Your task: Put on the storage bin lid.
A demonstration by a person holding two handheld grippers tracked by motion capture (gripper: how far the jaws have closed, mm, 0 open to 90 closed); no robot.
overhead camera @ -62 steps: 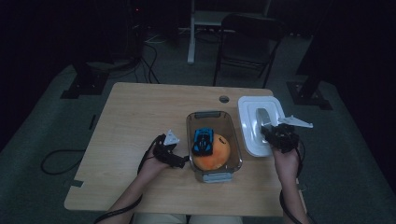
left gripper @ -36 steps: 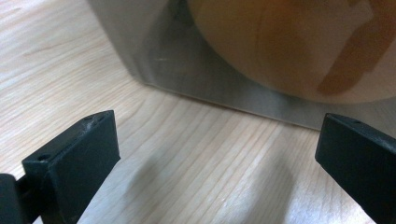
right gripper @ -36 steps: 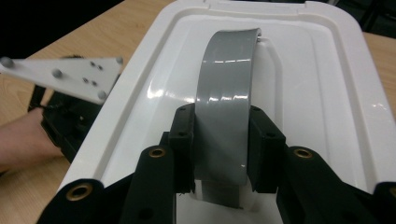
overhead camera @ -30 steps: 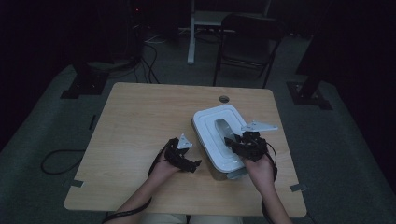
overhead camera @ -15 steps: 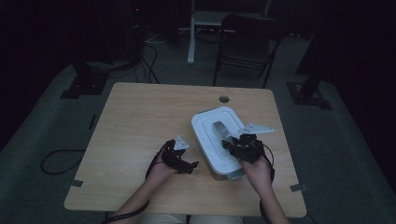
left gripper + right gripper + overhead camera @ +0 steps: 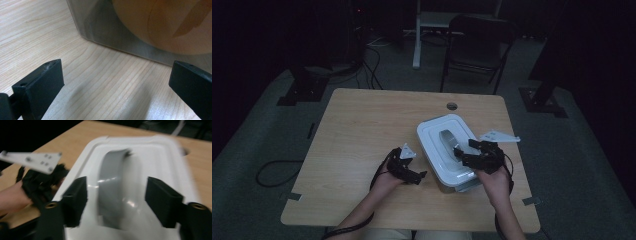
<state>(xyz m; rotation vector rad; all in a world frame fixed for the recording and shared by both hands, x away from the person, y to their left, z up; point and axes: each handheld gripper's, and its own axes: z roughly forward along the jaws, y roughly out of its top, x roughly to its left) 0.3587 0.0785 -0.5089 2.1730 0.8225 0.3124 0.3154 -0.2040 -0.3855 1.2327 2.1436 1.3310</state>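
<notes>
A white lid [image 6: 438, 146] with a grey arched handle [image 6: 447, 137] sits on the clear container [image 6: 459, 186] at the table's right middle. My right gripper [image 6: 461, 154] hovers over the lid's near right part. In the right gripper view its jaws have just been opening, and the right gripper [image 6: 118, 202] stands open astride the handle [image 6: 112, 192], its pads apart from it. My left gripper [image 6: 421, 176] rests open on the table just left of the container. In the left gripper view, the left gripper [image 6: 115, 85] faces the clear wall [image 6: 112, 32], with an orange thing [image 6: 162, 25] behind it.
The wooden table [image 6: 362, 130] has a cable hole [image 6: 452, 106] near its far edge. A folding chair [image 6: 477, 45] stands beyond the table. Cables [image 6: 272, 170] lie on the floor to the left. The left half of the tabletop is bare wood.
The lid went from the table at the right onto the container and now hides its contents. The right hand came along with it. The left hand has stayed beside the container.
</notes>
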